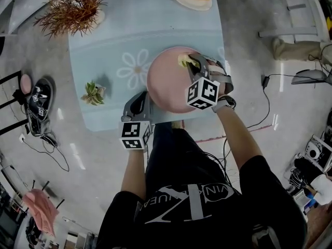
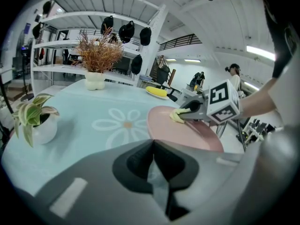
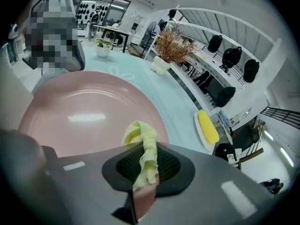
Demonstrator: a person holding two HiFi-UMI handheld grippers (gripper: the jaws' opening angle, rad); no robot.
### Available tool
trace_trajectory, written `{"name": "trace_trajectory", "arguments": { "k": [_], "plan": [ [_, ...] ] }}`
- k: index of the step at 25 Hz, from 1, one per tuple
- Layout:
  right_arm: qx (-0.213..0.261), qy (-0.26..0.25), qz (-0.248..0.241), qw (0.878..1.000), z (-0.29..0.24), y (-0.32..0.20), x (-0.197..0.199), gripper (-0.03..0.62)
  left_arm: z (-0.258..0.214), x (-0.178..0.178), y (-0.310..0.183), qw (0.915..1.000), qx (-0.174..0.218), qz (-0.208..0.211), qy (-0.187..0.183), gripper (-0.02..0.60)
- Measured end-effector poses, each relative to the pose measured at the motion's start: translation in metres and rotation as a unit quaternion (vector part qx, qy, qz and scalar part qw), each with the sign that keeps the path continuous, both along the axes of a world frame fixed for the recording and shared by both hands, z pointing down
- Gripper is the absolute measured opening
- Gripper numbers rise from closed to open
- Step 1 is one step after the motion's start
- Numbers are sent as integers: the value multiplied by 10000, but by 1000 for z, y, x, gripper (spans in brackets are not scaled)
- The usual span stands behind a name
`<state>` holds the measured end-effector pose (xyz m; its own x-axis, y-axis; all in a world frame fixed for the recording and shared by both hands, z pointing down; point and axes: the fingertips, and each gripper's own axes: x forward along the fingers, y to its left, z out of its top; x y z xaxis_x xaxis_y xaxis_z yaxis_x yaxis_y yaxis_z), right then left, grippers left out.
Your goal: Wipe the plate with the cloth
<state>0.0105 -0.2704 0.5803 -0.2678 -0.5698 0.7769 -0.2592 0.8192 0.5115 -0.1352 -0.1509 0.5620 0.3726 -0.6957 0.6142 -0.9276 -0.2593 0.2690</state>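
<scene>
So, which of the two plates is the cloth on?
The large pink plate at the near edge, where the right gripper holds the cloth. The small pale plate at the far edge only carries something yellow.

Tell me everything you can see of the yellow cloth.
The cloth is a small, pale yellow rag, soft and crumpled into a strip. The right gripper has its jaws shut on it, and a wrinkled bunch sticks out beyond the fingertips. That bunch lies over the far right part of the pink plate and seems to press on its surface.
</scene>
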Motion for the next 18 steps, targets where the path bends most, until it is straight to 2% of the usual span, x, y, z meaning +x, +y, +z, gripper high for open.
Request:
{"name": "trace_trajectory", "arguments": {
  "k": [7,10,13,18],
  "plan": [
    [-173,177,312,9992,1,24,29,49,0,2,4,10000,21,25,-7,0],
    [-411,71,496,9979,2,43,40,49,-2,2,3,10000,61,-35,10,0],
    [-718,-98,745,9946,3,63,47,49,-3,-1,1,9994,53,-275,213,0],
    [-1048,-95,713,9919,3,96,47,49,-2,0,2,9990,-28,-360,266,0]
  ]
}}
